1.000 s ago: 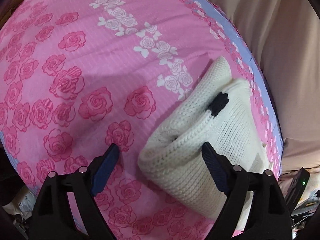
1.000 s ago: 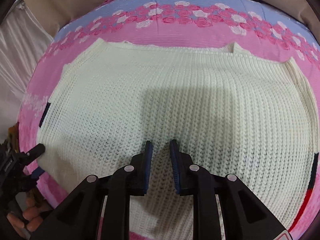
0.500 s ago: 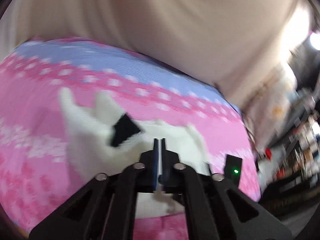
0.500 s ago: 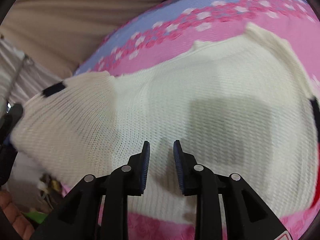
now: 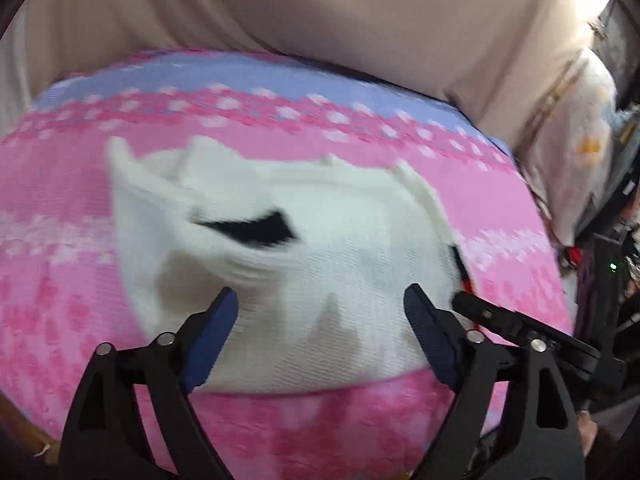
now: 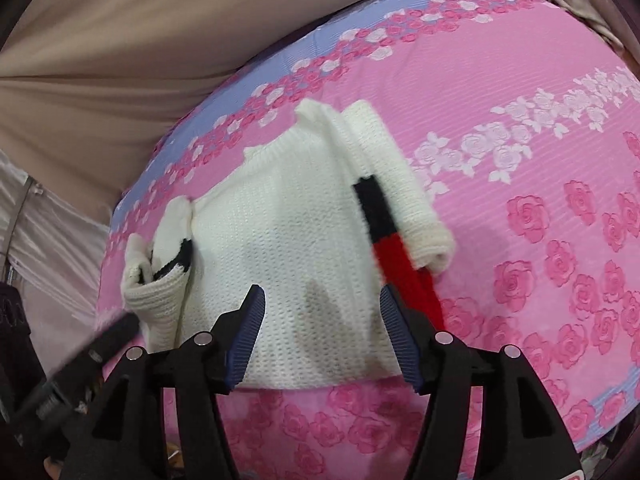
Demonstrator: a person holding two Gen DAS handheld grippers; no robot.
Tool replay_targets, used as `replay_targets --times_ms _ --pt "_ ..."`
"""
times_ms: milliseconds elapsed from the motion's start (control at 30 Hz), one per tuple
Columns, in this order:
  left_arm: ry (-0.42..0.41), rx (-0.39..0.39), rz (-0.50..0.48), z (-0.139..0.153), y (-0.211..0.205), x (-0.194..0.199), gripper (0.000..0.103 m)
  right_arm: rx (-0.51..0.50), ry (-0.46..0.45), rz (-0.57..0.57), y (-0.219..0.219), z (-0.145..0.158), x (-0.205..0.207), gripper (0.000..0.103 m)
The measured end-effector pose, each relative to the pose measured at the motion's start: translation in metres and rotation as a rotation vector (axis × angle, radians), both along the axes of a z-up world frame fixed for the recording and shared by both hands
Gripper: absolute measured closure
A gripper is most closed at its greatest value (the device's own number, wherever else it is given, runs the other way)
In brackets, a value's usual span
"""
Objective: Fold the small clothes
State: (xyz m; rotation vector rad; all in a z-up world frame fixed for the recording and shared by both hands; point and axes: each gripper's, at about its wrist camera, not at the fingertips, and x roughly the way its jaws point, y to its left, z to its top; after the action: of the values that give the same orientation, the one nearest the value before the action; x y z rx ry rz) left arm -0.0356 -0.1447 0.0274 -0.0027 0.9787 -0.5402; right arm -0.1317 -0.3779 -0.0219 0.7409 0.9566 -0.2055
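Now the cream knitted sweater (image 6: pixel 288 240) is lying partly folded on the pink rose-print bedsheet (image 6: pixel 540 128), both sleeves turned in over its body; a black and red band (image 6: pixel 384 232) is showing along its right-hand fold and a black patch (image 5: pixel 256 230) on the left sleeve. Above its near hem, the left gripper (image 5: pixel 320 332) is hanging with its jaws spread wide, having just been opening, with nothing between them. Beside it, the right gripper (image 6: pixel 322 332) is also standing open, its jaws having just been widening, empty over the same hem. Beyond the sheet's blue border, a beige cloth (image 5: pixel 320 20) is covering the background. Cluttered items at the left view's right edge are too blurred to name.
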Motion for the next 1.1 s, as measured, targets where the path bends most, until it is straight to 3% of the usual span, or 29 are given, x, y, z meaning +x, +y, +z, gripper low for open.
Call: replay_targets --times_ms 100,167,267,367,533,567,600,633,700,767,867,933,1000,1100 --pt "-0.014 0.131 0.037 -0.016 0.011 0.010 0.017 0.074 0.000 0.049 0.016 -0.006 0.016 0.043" --pt "-0.020 0.165 0.054 -0.022 0.029 0.006 0.017 0.133 -0.009 0.079 0.029 -0.003 0.028 0.043" --pt "0.003 0.151 0.101 -0.023 0.068 0.005 0.015 0.071 -0.033 0.207 0.061 0.023 0.062 0.038" --pt "0.048 0.154 0.189 -0.032 0.108 0.010 0.015 -0.031 -0.032 0.355 0.101 0.043 0.101 0.022" --pt "0.086 0.089 0.317 -0.034 0.159 0.009 0.015 -0.100 0.131 0.535 0.160 0.017 0.149 0.019" --pt "0.088 0.086 0.332 -0.034 0.165 0.009 0.015 -0.117 0.137 0.554 0.172 0.013 0.153 0.025" --pt "0.093 0.076 0.337 -0.035 0.167 0.008 0.015 -0.127 0.129 0.568 0.178 0.011 0.154 0.063" --pt "0.100 0.063 0.339 -0.035 0.168 0.008 0.015 -0.107 0.122 0.592 0.185 0.009 0.156 0.089" --pt "0.108 0.027 0.328 -0.030 0.164 0.008 0.015 -0.049 0.058 0.556 0.179 0.023 0.151 0.090" --pt "0.093 0.000 0.285 -0.021 0.148 0.007 0.014 -0.031 -0.051 0.493 0.160 0.060 0.135 0.091" --pt "0.065 -0.008 0.192 -0.012 0.119 0.007 0.012 -0.085 -0.175 0.361 0.111 0.116 0.084 0.091" --pt "0.062 0.006 0.122 -0.013 0.093 0.006 0.012 -0.149 -0.175 0.265 0.073 0.127 0.041 0.090" --pt "0.083 0.033 0.045 -0.018 0.063 0.005 0.012 -0.179 -0.073 0.192 0.039 0.100 0.010 0.089" --pt "0.114 0.058 -0.035 -0.027 0.029 0.001 0.012 -0.066 0.107 0.101 0.000 0.020 -0.016 0.087"
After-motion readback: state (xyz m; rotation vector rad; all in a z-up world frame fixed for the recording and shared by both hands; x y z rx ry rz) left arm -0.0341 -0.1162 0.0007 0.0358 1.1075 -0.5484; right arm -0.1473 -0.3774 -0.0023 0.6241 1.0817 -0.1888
